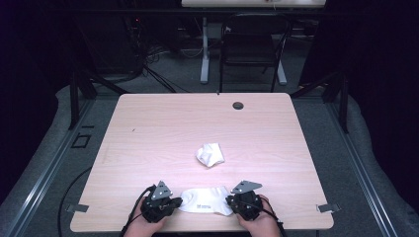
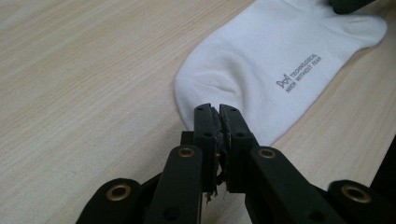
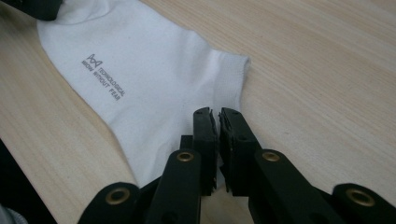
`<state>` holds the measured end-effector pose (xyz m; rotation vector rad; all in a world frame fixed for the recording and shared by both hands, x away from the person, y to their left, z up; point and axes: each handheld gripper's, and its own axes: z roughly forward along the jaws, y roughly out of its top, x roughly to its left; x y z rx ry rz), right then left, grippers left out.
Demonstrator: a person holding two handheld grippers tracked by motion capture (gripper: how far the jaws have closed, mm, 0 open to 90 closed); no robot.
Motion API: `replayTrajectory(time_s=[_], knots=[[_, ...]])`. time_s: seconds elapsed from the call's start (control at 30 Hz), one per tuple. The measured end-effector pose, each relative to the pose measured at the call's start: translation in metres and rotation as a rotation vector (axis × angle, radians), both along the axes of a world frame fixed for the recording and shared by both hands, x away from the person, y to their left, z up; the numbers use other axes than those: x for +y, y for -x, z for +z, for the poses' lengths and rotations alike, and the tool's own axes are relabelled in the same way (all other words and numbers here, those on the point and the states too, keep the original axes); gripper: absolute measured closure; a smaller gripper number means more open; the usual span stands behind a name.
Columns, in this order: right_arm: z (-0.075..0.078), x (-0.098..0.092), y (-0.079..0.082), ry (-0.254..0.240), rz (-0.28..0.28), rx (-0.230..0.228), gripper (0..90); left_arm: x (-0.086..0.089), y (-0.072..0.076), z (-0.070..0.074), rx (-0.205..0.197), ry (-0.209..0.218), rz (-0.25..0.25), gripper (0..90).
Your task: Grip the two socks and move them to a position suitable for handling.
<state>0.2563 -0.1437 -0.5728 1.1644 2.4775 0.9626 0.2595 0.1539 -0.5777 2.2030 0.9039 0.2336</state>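
Observation:
A flat white sock (image 1: 205, 202) with grey lettering lies near the table's front edge, between my two grippers. My left gripper (image 1: 177, 201) sits at its rounded toe end; in the left gripper view the jaws (image 2: 218, 109) are pressed together on the edge of the sock (image 2: 271, 60). My right gripper (image 1: 231, 201) is at the cuff end; in the right gripper view its jaws (image 3: 218, 112) stand almost together over the cuff corner of the sock (image 3: 140, 74), with white fabric showing between them. A second white sock (image 1: 210, 154), crumpled into a ball, rests at mid-table.
The light wooden table (image 1: 163, 133) has a round cable hole (image 1: 238, 105) near its far edge. A black chair (image 1: 252, 44) and a white desk leg (image 1: 204, 49) stand beyond the table. Dark floor rails run along both sides.

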Motion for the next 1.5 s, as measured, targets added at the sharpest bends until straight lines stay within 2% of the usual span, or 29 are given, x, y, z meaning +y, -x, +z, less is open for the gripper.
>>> replayTrajectory(time_s=[0.17, 0.33, 0.37, 0.47, 0.5, 0.63, 0.83, 1.1, 1.4, 1.5], knots=[[0.0, -0.003, -0.002, -0.011, -0.014, 0.005, 85.3, 0.0, 0.0, 0.0, 0.007, 0.005, 0.0, 86.1], [0.0, -0.003, -0.001, -0.033, -0.018, 0.008, 80.9, 0.0, -0.001, 0.001, 0.02, 0.037, -0.003, 80.6], [0.001, -0.002, -0.001, -0.042, -0.021, 0.007, 79.9, 0.0, -0.002, 0.001, 0.017, 0.049, -0.001, 78.2], [0.003, -0.001, -0.001, -0.068, -0.021, 0.002, 75.8, 0.001, -0.002, 0.003, 0.005, 0.048, -0.001, 73.8], [0.005, -0.001, -0.001, -0.075, -0.017, -0.005, 74.2, 0.002, -0.003, 0.005, -0.003, 0.065, 0.009, 72.0], [0.01, -0.004, -0.004, -0.068, -0.021, -0.015, 69.7, 0.007, -0.006, 0.008, -0.02, 0.066, 0.019, 66.2], [0.018, -0.009, -0.011, -0.092, -0.046, -0.001, 63.7, 0.014, -0.011, 0.012, -0.03, 0.101, 0.066, 61.3], [0.033, -0.01, -0.023, -0.125, -0.051, -0.052, 56.8, 0.025, -0.018, 0.016, -0.048, 0.109, 0.101, 56.0], [0.045, 0.0, -0.041, -0.073, -0.017, -0.082, 55.8, 0.033, -0.031, 0.02, -0.026, 0.132, 0.13, 52.0], [0.047, 0.005, -0.049, -0.088, -0.029, -0.09, 53.0, 0.034, -0.036, 0.024, -0.03, 0.12, 0.131, 51.5]])
